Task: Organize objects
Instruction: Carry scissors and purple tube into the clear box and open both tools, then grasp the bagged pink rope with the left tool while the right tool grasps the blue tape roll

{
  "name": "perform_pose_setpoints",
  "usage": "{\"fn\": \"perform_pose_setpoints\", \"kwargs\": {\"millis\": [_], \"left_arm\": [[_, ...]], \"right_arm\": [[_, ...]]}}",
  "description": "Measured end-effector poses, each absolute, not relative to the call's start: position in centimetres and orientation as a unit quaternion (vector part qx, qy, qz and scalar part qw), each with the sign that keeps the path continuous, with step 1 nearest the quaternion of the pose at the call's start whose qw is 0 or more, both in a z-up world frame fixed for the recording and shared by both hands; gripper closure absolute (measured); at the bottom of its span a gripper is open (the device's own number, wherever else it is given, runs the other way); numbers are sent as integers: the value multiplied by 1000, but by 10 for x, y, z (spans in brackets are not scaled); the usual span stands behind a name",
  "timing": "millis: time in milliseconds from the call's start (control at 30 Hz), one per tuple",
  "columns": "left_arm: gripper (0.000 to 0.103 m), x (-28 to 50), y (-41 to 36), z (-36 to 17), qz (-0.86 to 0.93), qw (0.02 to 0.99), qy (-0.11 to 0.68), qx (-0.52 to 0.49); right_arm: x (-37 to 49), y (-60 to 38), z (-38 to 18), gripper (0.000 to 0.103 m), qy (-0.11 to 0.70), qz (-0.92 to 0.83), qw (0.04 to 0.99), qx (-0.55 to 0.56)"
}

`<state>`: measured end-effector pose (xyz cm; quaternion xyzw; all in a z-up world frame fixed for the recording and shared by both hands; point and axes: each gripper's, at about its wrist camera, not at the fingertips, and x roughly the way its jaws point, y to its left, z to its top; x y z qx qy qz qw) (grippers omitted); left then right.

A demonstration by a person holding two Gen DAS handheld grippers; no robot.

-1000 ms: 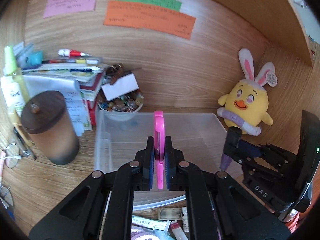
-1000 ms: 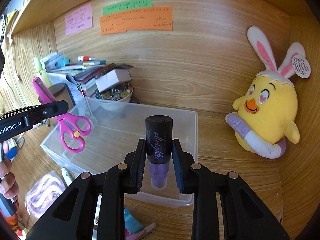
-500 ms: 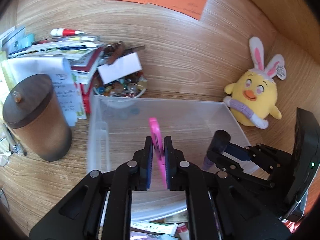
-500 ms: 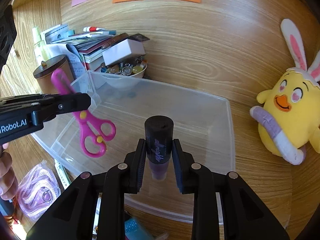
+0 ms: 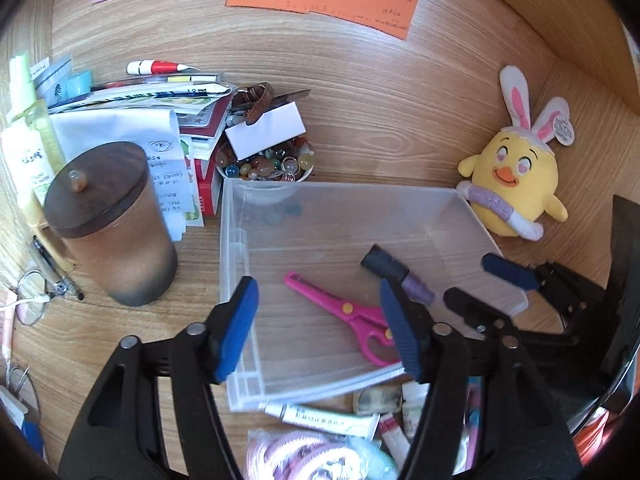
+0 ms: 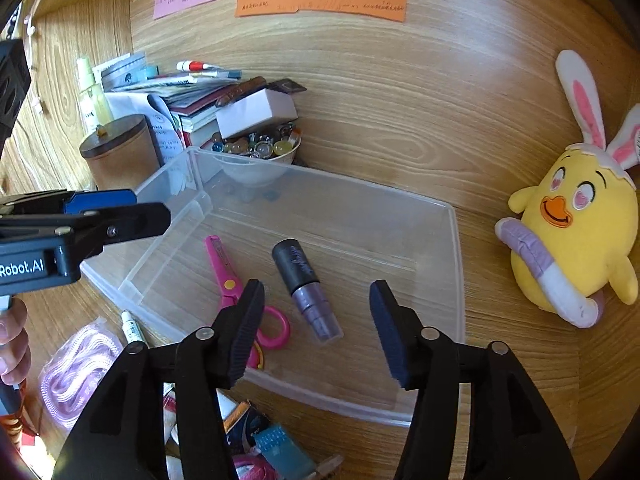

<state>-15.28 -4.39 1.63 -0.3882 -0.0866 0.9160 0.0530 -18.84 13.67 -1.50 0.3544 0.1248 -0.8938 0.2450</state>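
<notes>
A clear plastic bin (image 5: pixel 236 216) (image 6: pixel 456 240) sits on the wooden desk. Pink scissors (image 5: pixel 340 312) (image 6: pixel 224 268) lie flat on its floor. A black-capped purple bottle (image 5: pixel 396 274) (image 6: pixel 306 288) lies on its side beside them. My left gripper (image 5: pixel 320 332) is open and empty above the bin's near left part; it also shows in the right wrist view (image 6: pixel 132 208). My right gripper (image 6: pixel 316 324) is open and empty above the bottle; it also shows in the left wrist view (image 5: pixel 484 280).
A brown lidded jar (image 5: pixel 108 232), a stack of books and papers (image 5: pixel 140 112) and a bowl of marbles (image 5: pixel 268 166) stand left and behind the bin. A yellow plush chick (image 5: pixel 512 180) (image 6: pixel 576 224) sits right. Tubes and small packets (image 5: pixel 320 416) lie at the near edge.
Both grippers have opened. The scissors dropped from the left gripper and the bottle from the right gripper; both now lie on the bin floor.
</notes>
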Motion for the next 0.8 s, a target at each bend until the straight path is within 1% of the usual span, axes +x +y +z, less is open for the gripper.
{"fn": "perform_pose_setpoints", "kwargs": {"millis": [67, 233, 333, 500, 800], "left_arm": [[32, -144, -44, 18, 917, 50, -77, -387], [12, -119, -42, 22, 922, 39, -48, -381], [5, -103, -39, 22, 924, 36, -27, -380], [3, -80, -35, 10, 916, 42, -2, -398], [3, -56, -34, -30, 893, 51, 24, -447]], "right_arm": [[-181, 145, -10, 43, 117, -897, 244, 349], [-161, 166, -4, 36, 97, -903, 241, 343], [-145, 179, -3, 32, 84, -905, 239, 342], [-122, 197, -12, 28, 77, -906, 226, 349], [-103, 206, -42, 28, 58, -890, 231, 389]]}}
